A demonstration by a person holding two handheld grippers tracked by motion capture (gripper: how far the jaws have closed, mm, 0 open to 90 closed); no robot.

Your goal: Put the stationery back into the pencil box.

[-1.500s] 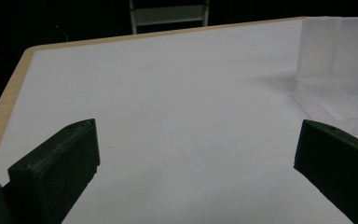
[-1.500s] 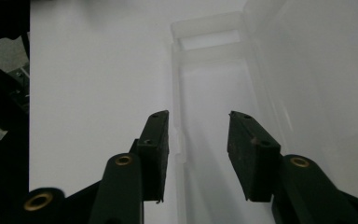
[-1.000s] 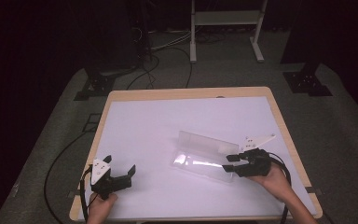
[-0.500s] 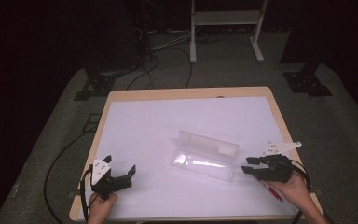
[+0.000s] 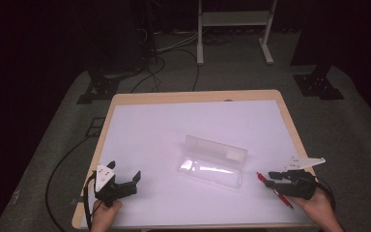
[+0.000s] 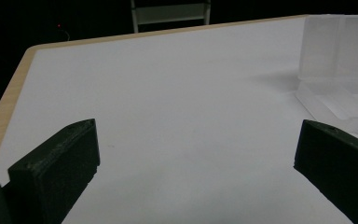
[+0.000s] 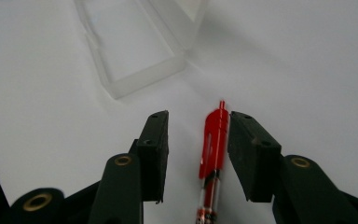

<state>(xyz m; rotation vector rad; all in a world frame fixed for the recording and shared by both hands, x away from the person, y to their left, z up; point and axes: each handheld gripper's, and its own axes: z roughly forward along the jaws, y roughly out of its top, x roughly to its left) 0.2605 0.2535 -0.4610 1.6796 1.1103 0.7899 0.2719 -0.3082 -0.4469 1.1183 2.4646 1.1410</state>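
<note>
- Down at the near right corner of the counter (image 5: 145,125), the right gripper (image 5: 271,178) sits low over a red pen (image 5: 274,190), held by a hand (image 5: 316,209).
- Its jaws stand apart, one on each side of the pen's red cap end; in the right gripper view the pen (image 7: 214,144) lies between them on the white surface, close to the right-hand jaw, and I cannot tell whether that jaw touches it.
- A clear plastic box (image 5: 212,162) lies open near the middle of the counter, its lid standing up along the far side; the pen rests just beside its right end, apart from it.
- The left gripper (image 5: 125,179) rests at the near left corner, jaws wide apart with bare counter between them, well apart from the box (image 6: 340,70).
</note>
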